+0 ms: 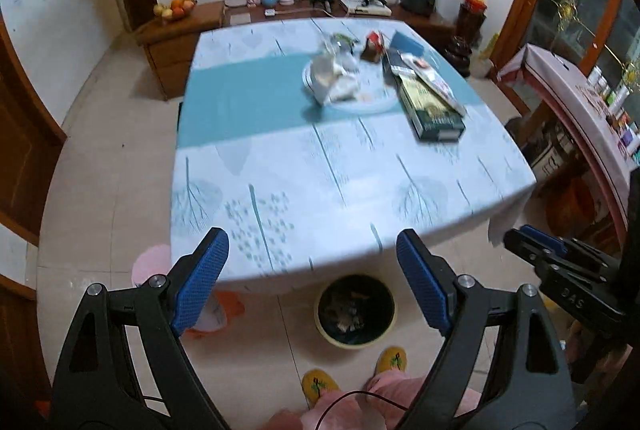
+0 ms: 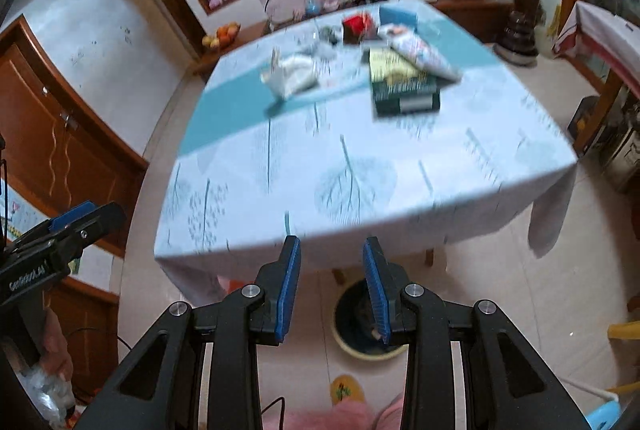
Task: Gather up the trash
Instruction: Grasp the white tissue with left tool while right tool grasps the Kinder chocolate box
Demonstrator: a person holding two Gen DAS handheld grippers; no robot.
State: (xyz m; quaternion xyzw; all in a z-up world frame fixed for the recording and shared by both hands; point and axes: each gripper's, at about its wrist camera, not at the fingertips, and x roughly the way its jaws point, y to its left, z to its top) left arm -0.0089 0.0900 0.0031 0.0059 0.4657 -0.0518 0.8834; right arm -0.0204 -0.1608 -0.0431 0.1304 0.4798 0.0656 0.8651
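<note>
A crumpled white plastic bag [image 1: 334, 78] lies on a plate [image 1: 376, 102] at the far middle of the table [image 1: 320, 190]; it also shows in the right wrist view [image 2: 292, 74]. A round bin [image 1: 355, 314] with trash in it stands on the floor under the table's near edge; it also shows in the right wrist view [image 2: 356, 326]. My left gripper [image 1: 312, 250] is wide open and empty above the near table edge. My right gripper [image 2: 331, 254] is partly open and empty, above the bin.
A dark green box [image 1: 430, 106] with packets on it lies at the right of the table. A small red and brown box [image 1: 374, 46] and a blue item [image 1: 406, 44] sit at the far side. A low cabinet [image 1: 176, 42] stands at the left. Yellow slippers [image 1: 320, 386] are on the floor.
</note>
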